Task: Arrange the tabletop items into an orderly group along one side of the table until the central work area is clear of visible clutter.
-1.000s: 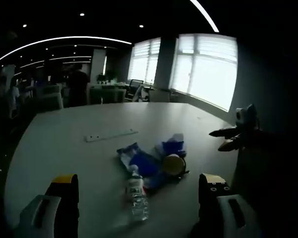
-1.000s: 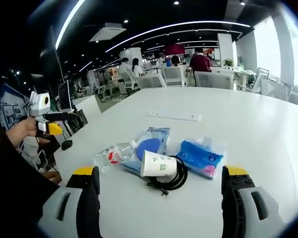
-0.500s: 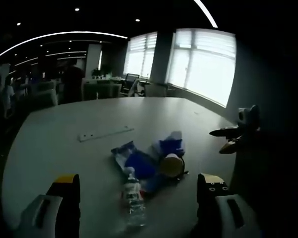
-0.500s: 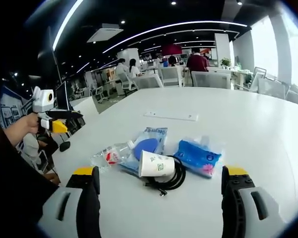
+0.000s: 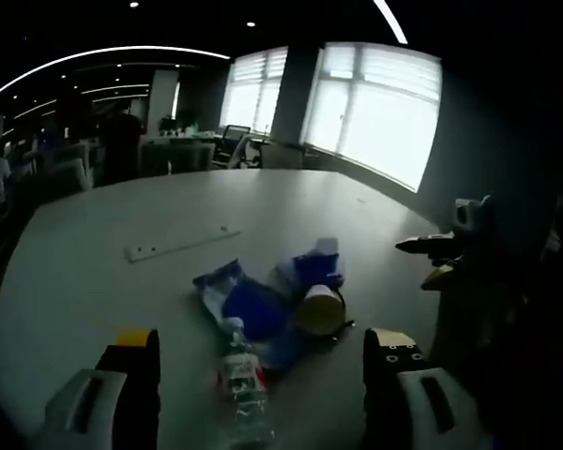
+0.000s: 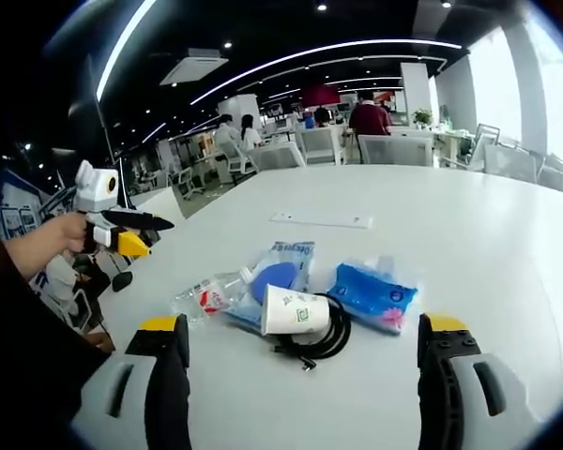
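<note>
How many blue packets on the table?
2. One blue packet lies behind the paper cup, next to the plastic bottle; the other blue packet lies right of the cup by the black cable. More could be hidden underneath.

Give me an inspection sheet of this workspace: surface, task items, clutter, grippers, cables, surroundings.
Surface: white table, bare around one central pile.
Job's things: paper cup on its side, plastic bottle lying down, blue tissue pack, blue-and-white pouch, all bunched together mid-table.
Clutter: white flat strip lying apart, farther back.
Grippers: left gripper open, in the air off the table's edge; right gripper open, jaws either side of the pile, holding nothing.
Cables: black coiled cable under the cup.
Surroundings: open office, chairs, people seated in the background, bright windows.
</note>
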`<action>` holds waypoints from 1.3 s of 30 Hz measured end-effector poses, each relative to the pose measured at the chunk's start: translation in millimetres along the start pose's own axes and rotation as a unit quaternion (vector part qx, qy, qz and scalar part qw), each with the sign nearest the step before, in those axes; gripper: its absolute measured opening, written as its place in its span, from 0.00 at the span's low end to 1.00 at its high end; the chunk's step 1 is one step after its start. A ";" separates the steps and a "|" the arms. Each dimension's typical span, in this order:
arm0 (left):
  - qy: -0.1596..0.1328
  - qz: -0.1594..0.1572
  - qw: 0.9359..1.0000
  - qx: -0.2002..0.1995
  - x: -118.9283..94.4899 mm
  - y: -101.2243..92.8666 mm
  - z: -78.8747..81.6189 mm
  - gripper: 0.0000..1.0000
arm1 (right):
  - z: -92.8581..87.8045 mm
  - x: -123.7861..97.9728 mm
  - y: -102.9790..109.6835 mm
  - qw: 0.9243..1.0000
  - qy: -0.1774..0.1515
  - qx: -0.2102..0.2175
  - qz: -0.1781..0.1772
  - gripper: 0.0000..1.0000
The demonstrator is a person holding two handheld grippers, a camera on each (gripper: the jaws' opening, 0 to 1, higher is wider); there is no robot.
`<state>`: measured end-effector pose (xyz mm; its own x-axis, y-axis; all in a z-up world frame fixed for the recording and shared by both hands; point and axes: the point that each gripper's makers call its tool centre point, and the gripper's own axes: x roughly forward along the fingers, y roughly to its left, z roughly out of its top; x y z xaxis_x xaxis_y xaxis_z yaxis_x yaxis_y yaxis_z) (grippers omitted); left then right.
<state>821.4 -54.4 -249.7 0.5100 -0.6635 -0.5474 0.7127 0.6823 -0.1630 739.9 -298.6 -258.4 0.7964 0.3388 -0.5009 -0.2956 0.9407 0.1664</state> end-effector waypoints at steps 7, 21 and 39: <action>0.033 -0.005 0.999 0.006 22.5 0.9 -10.0 0.83 | 1.6 -2.5 -0.6 1.000 -0.006 0.000 -0.006 0.98; 0.092 0.016 0.996 0.013 70.7 9.7 -24.4 0.69 | -5.2 -0.1 -0.4 1.000 0.005 -0.002 -0.007 0.96; 0.152 0.023 0.988 0.001 114.9 19.3 -35.3 0.54 | -15.5 4.3 -4.8 1.000 0.014 0.006 -0.016 0.93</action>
<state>876.8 -106.6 -344.7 0.3742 -0.5079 -0.7759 0.6926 0.7095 -0.1304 736.6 -302.0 -274.5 0.7896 0.3087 -0.5303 -0.2637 0.9511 0.1610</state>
